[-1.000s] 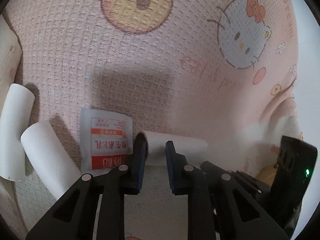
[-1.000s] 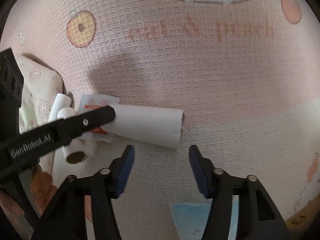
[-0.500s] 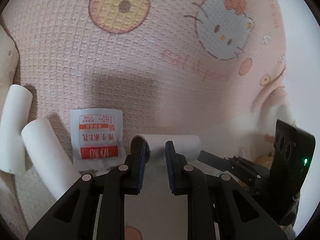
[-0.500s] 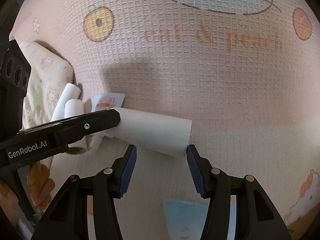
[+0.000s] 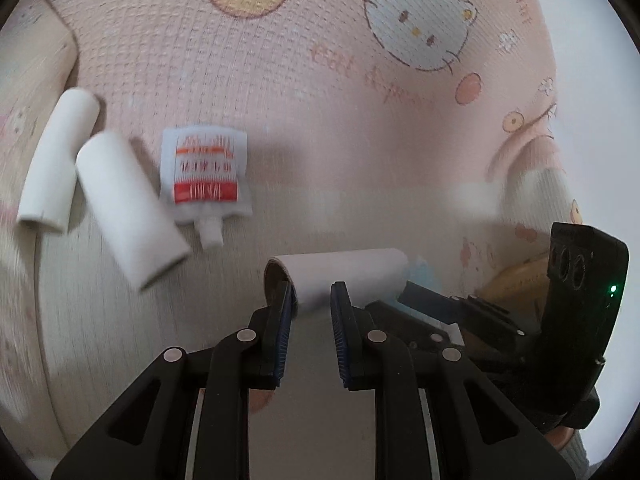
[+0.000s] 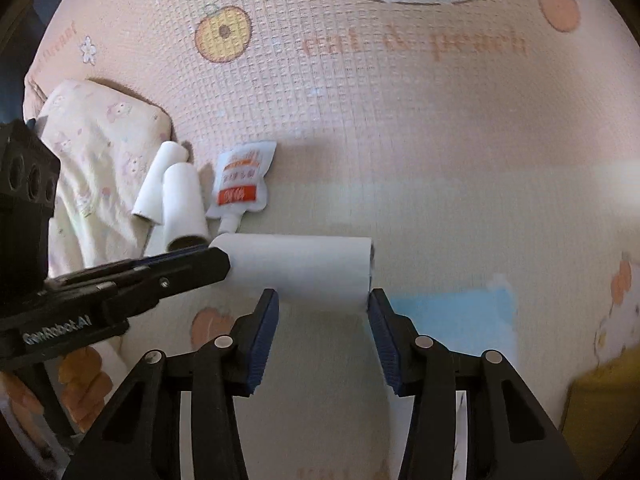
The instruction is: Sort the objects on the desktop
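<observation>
A white paper tube (image 5: 348,276) hangs crosswise just over the pink cartoon mat (image 5: 320,100). My left gripper (image 5: 312,292) is shut on the tube's left end, one finger at its open mouth. In the right wrist view the same tube (image 6: 304,268) lies across the tips of my right gripper (image 6: 322,304). Its jaws are closing with the tube's right part between them, and the pads do not press on it. The left gripper's finger (image 6: 180,272) reaches in from the left. Two more white tubes (image 5: 128,212) (image 5: 56,160) and a sachet (image 5: 204,172) with an orange label lie on the mat.
A cream patterned cloth bundle (image 6: 96,160) sits at the mat's left edge beside the tubes. A pale blue sheet (image 6: 452,312) lies under the right gripper, and a yellow object (image 6: 600,408) shows at the lower right. The right gripper's body (image 5: 580,300) stands close on the left gripper's right.
Both grippers have drawn back over the mat with the tube; the sachet and the two tubes now lie farther off. The right jaws have narrowed around the tube's right end.
</observation>
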Available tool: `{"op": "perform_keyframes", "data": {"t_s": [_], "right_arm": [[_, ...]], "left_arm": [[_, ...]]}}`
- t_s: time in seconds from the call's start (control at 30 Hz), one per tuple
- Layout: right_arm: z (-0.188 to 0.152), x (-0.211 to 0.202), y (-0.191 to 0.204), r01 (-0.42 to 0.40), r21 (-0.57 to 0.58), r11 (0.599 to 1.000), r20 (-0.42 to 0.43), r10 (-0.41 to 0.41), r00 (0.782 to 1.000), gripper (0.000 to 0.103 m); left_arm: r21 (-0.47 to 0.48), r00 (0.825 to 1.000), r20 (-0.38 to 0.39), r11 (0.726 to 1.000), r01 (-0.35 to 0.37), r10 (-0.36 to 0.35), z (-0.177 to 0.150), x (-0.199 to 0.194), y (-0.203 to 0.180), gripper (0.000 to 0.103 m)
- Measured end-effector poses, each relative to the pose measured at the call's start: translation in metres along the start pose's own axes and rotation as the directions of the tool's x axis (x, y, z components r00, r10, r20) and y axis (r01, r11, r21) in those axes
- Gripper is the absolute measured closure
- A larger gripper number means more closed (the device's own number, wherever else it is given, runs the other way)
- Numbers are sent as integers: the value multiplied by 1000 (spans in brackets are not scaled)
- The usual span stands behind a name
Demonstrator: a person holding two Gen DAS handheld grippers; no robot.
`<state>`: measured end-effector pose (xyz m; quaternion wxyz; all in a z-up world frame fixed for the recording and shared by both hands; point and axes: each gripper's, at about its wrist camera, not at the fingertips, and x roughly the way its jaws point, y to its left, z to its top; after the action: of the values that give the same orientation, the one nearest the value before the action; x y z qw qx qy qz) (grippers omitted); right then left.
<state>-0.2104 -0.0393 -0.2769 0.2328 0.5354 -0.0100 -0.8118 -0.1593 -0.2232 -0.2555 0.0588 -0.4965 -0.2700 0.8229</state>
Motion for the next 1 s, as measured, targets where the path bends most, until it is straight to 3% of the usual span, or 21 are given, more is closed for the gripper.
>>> {"op": "perform_keyframes", "data": {"t_s": [0.33, 0.67, 1.0], "right_arm": [[-44, -29, 9, 11, 22, 1000, -24, -11, 1000, 59], [-101, -54, 7, -8, 98, 995, -50, 13, 999, 59], [-153, -71, 4, 15, 133, 991, -90, -3, 996, 59]], "left_arm": [[-17, 999, -38, 1000, 8, -8, -42, -17, -9, 81], [-76, 996, -94, 997, -3, -4, -107, -27, -22, 81], [20, 984, -176, 999, -34, 37, -143, -21, -48, 81]]}}
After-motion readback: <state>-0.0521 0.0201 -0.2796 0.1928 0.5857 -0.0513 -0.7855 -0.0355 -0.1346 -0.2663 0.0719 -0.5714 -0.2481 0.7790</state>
